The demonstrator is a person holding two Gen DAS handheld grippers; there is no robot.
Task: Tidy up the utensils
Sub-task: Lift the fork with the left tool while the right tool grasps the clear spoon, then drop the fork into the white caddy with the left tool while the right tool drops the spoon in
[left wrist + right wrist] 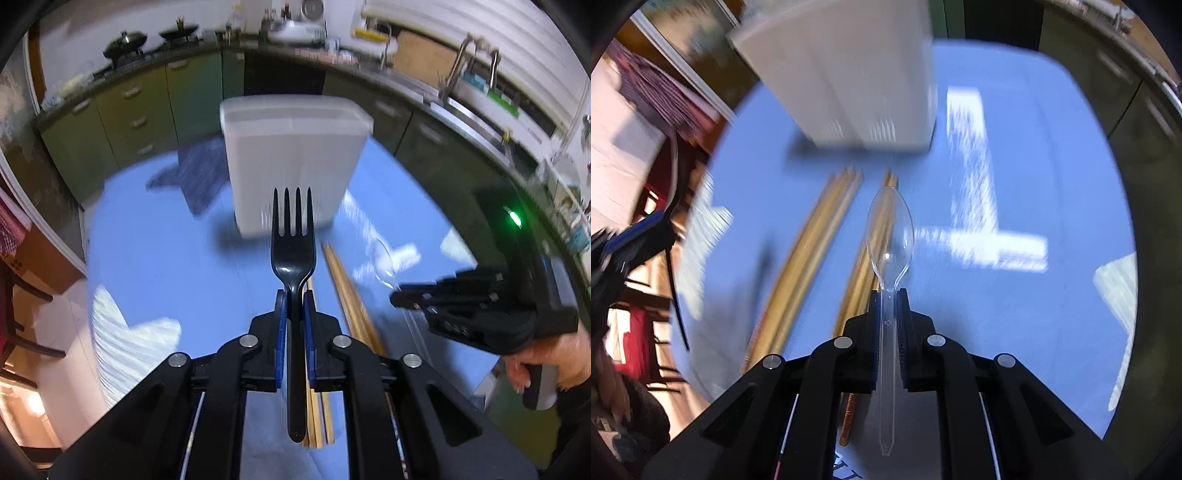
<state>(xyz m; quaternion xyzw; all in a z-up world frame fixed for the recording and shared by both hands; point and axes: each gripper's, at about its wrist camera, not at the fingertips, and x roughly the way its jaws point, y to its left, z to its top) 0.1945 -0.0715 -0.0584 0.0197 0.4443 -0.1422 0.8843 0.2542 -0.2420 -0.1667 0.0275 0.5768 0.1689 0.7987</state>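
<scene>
- A kitchen with green cabinet fronts and a steel sink is curving around a round table under a blue cloth; no brand or writing is readable anywhere, and the letters at the bottom edge of the right wrist view are too cut off to read.
- One white ribbed plastic utensil holder is standing upright on the cloth, and it is serving as the landmark here.
- The left gripper is clenching its blue pads on the handle of one black plastic fork, whose four tines are pointing toward the holder's front wall, above the cloth.
- The right gripper is clenching on the handle of one clear plastic spoon, its bowl aiming at the holder's base; in the left wrist view a hand is carrying it right of the holder.
- Wooden chopsticks are lying on the cloth in two blurred bundles in front of the holder; their count cannot be told.
- Open cloth is lying to the right of the holder out to the table's rim; a dark blue cloth is lying at its left.
</scene>
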